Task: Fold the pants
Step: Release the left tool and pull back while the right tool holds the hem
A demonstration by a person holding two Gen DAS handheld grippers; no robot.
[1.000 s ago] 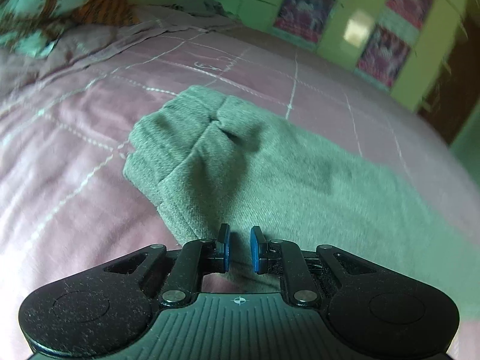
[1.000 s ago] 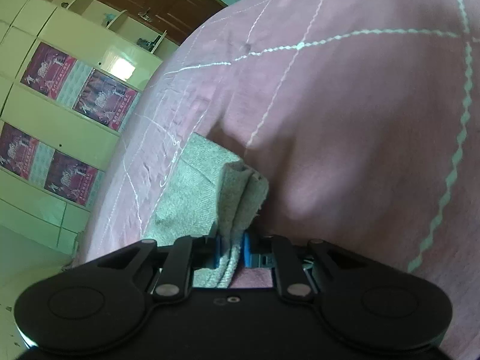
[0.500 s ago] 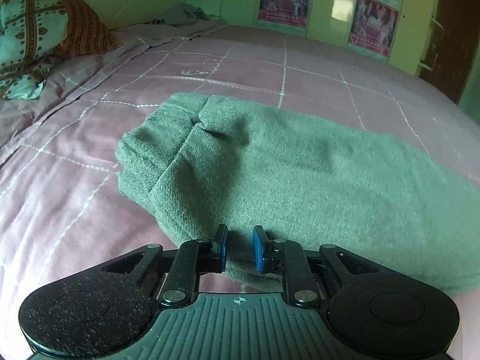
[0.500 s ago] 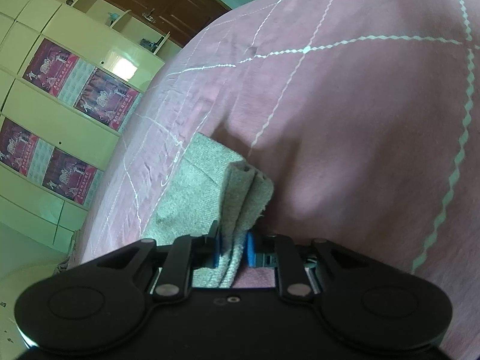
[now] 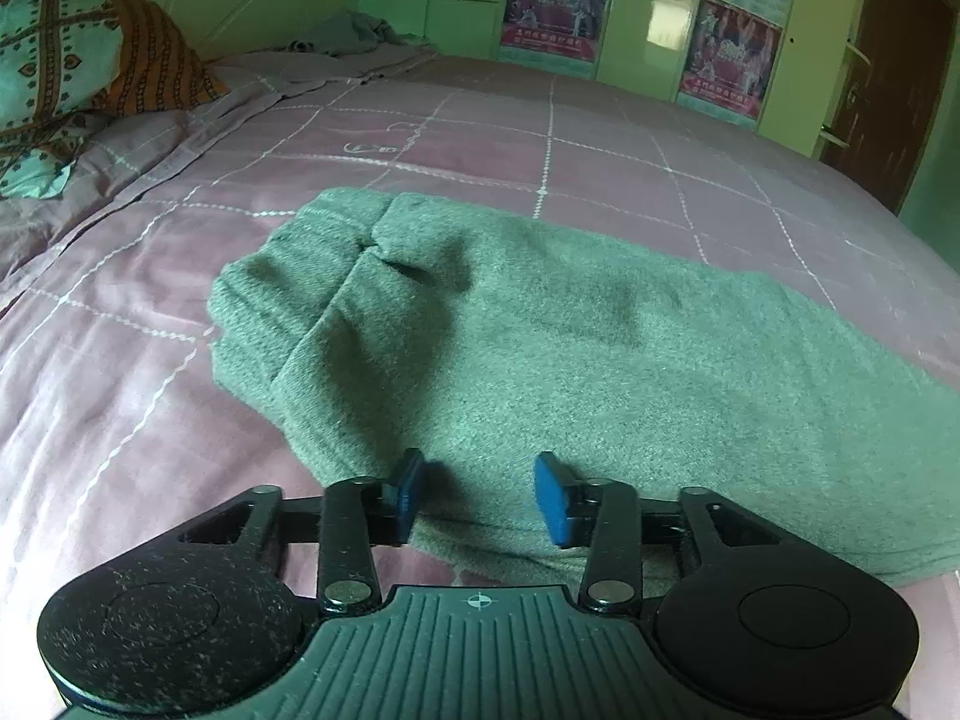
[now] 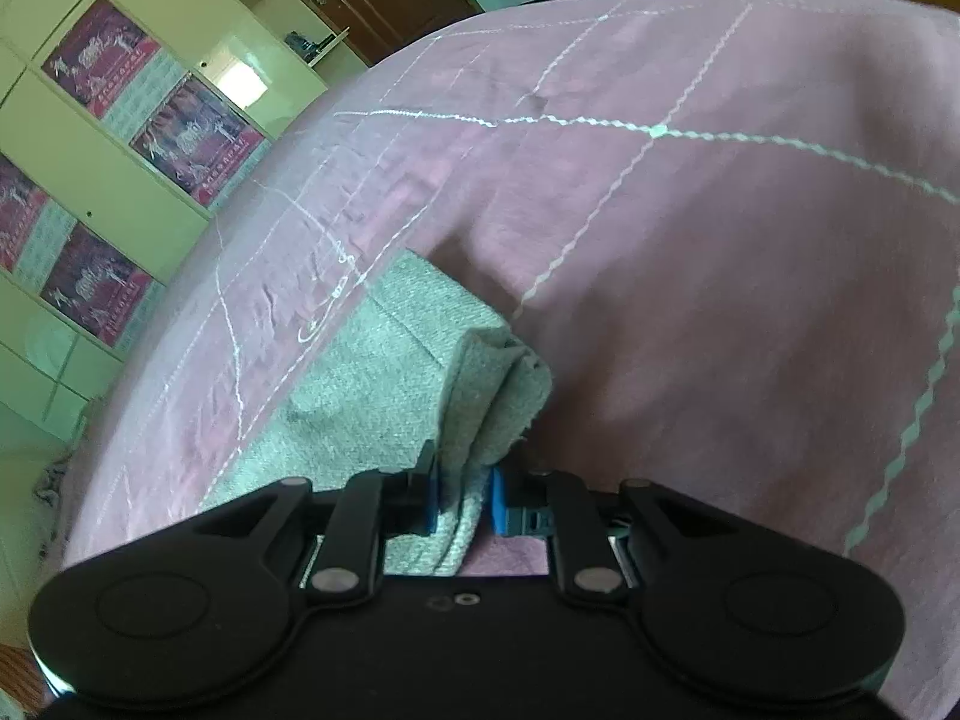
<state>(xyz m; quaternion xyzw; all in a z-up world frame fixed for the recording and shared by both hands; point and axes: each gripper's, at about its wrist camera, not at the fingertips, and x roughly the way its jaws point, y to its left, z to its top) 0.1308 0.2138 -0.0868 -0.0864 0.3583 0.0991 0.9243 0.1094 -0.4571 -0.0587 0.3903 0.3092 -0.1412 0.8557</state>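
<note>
The grey-green knitted pants (image 5: 540, 360) lie folded lengthwise on the pink quilted bedspread with white stitched lines (image 5: 150, 408), stretched across the left wrist view with a doubled, rounded end at the left. A second ago the left gripper (image 5: 480, 495) had its blue pads nearly together over the near edge; now its jaws are opening, the pads stand apart above the cloth and press on nothing, so that edge has been let go and lies flat. The right gripper (image 6: 462, 501) still pinches a bunched, layered end of the pants (image 6: 492, 396) between its narrow-set pads, that end rising in a small ridge off the bed. This reads as one fold laid down and released on the left side, with the right side yet to be set down or carried over. Around it: a patterned teal and orange pillow (image 5: 72, 78) at the bed's head, a crumpled grey cloth (image 5: 354, 36) far off, pale cupboards with pink posters (image 5: 558, 0). Nothing lies on the pants or blocks the next fold
</note>
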